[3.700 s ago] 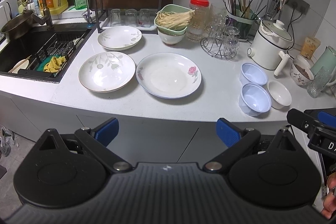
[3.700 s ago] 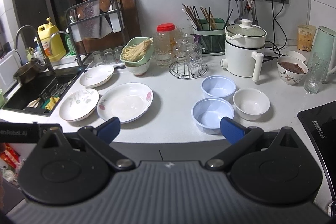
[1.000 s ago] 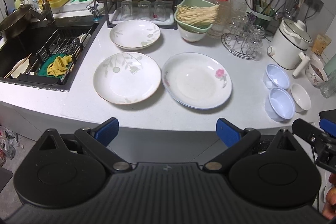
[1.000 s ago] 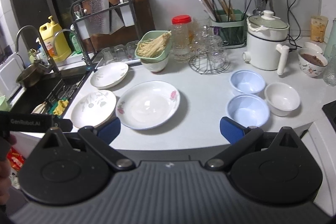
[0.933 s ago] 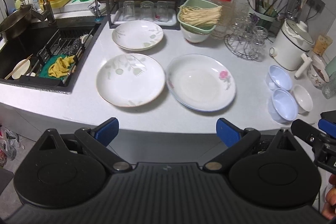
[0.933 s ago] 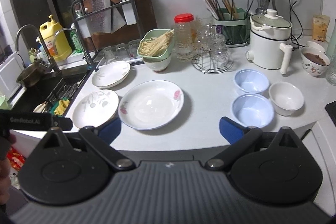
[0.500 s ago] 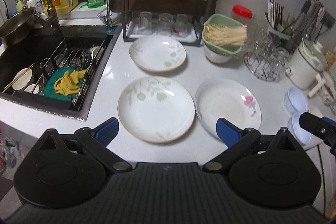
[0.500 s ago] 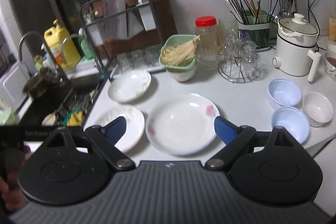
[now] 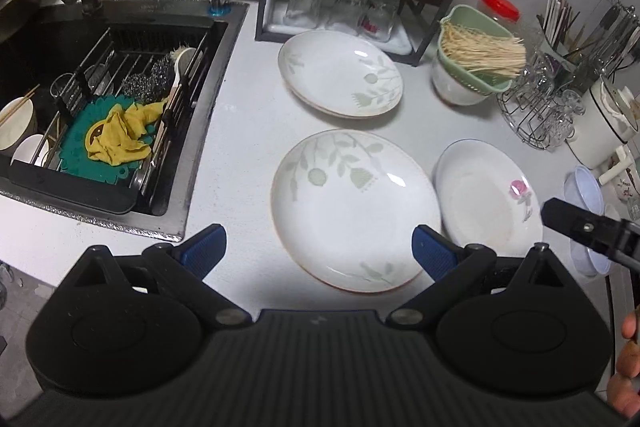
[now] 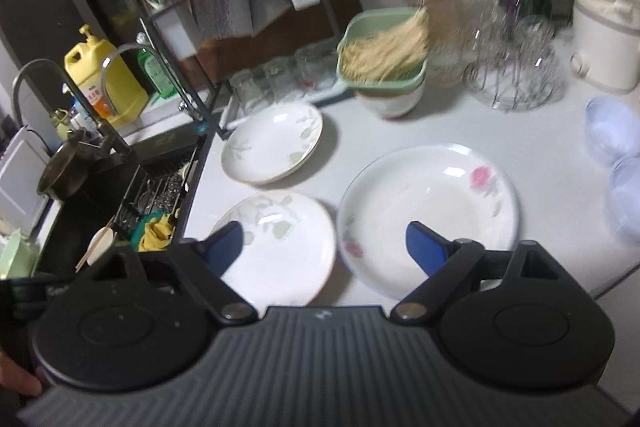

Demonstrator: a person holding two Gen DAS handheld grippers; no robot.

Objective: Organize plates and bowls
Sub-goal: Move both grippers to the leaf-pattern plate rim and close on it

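Note:
Three white plates lie on the white counter. In the left wrist view the leaf-pattern plate [image 9: 354,207] is right ahead, a second leaf-pattern plate [image 9: 340,73] behind it, and a rose-pattern plate [image 9: 486,197] to its right. My left gripper [image 9: 318,251] is open and empty over the near edge of the front plate. My right gripper [image 10: 324,247] is open and empty above the gap between the front leaf plate [image 10: 276,247] and the rose plate [image 10: 430,211]. Pale blue bowls [image 10: 616,151] sit at the far right.
A sink [image 9: 88,115] with a rack, cloth and scrubbers lies to the left. A knife rack with upturned glasses [image 9: 340,7], a green basket of noodles [image 9: 474,63], a wire glass stand [image 9: 540,115] and a white cooker [image 10: 604,39] line the back.
Both grippers have moved forward and left over the counter toward the plates. The plates have not moved. Both grippers stay open.

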